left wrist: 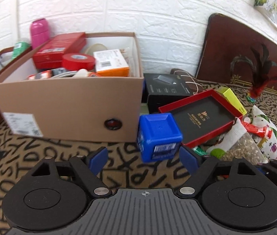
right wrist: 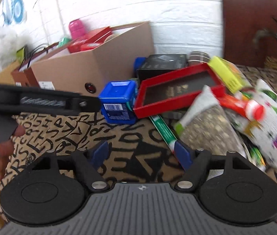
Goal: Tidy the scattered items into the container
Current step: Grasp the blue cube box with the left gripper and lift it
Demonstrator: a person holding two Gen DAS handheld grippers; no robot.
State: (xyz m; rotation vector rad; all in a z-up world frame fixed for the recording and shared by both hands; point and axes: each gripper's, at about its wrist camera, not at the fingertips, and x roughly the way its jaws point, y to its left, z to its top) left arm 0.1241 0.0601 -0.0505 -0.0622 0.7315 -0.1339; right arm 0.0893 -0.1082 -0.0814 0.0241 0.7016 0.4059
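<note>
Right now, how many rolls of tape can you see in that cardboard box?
2. A red roll lies on top near the middle of the cardboard box; a pale roll sits behind it toward the back wall. More may be buried under the other things.

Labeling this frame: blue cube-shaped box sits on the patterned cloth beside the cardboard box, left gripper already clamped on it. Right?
Not clamped. In the left wrist view the left gripper is open; its fingers flank the blue cube-shaped box without pressing it. The rest holds: it sits on the patterned cloth beside the cardboard box.
</note>
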